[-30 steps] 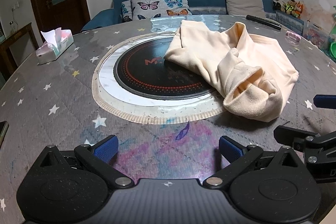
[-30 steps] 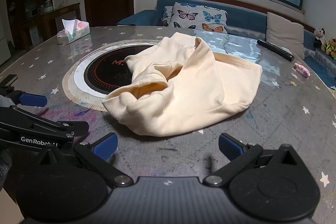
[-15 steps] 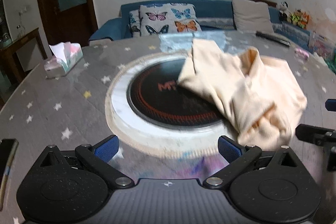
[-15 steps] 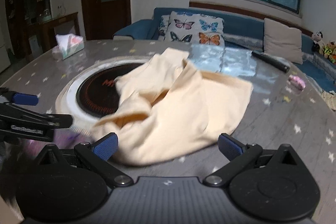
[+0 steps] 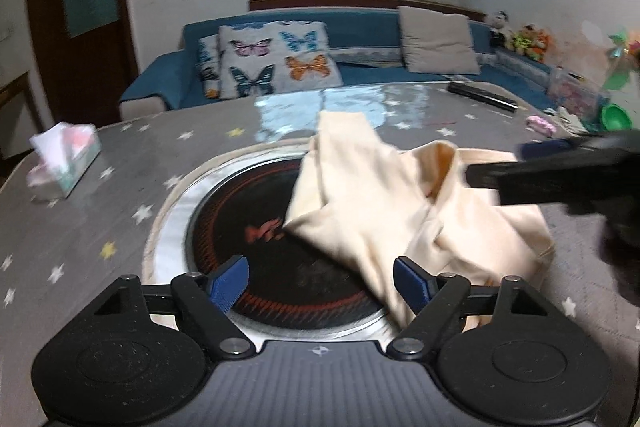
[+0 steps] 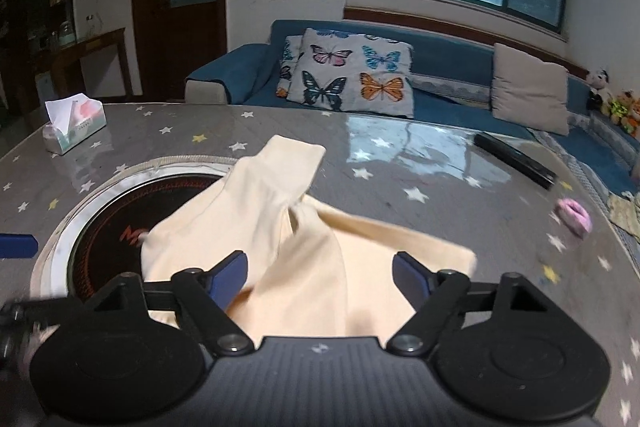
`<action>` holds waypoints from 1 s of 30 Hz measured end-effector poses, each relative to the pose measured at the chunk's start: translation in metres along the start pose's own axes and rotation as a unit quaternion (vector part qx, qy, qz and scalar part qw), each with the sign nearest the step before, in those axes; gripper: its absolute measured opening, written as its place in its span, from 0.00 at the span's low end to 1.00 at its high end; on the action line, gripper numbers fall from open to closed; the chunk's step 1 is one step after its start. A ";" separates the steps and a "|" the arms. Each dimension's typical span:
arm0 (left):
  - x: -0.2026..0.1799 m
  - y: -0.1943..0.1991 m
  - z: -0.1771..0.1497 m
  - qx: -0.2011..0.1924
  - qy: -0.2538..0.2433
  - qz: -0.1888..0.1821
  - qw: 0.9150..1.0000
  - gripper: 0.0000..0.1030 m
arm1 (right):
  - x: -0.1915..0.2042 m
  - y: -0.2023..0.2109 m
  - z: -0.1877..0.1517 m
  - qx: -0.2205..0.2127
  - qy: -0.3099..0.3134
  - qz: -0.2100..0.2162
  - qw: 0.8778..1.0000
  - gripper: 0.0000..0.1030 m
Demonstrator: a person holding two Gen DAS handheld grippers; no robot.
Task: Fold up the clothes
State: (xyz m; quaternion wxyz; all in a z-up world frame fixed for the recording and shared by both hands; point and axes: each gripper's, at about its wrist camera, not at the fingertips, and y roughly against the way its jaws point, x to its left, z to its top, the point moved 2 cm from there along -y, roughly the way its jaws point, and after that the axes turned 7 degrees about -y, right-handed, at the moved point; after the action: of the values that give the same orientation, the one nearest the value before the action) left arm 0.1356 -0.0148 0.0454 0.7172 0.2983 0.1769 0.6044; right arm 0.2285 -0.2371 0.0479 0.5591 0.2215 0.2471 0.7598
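The shirt [image 6: 304, 259] is pale cream. The table [image 6: 440, 187] is grey with white and yellow stars. The sofa [image 6: 440, 55] is blue. The pillow [image 6: 352, 75] has pink, blue and orange butterflies.

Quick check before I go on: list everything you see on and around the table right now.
cream fabric garment: one, cream, crumpled partly over the hob
round black glass hob: one, black, table centre
grey star-print table cover: one, grey
tissue box: one, white, far left edge
black remote: one, far right
pink hair tie: one, right edge
blue sofa: one, behind table
butterfly cushions: two
beige cushion: one
left gripper: jaws closing, empty
right gripper: jaws closing over garment
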 end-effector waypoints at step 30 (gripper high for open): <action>-0.054 -0.102 0.033 0.054 -0.081 -0.099 0.990 0.21 | -0.065 -0.004 0.003 0.020 -0.076 0.040 0.996 0.39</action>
State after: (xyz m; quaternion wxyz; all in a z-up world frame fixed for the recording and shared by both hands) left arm 0.2220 -0.0833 -0.0008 0.7683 0.3659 0.1789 0.4938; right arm 0.2509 -0.2977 0.0436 0.5413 0.2990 0.2098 0.7573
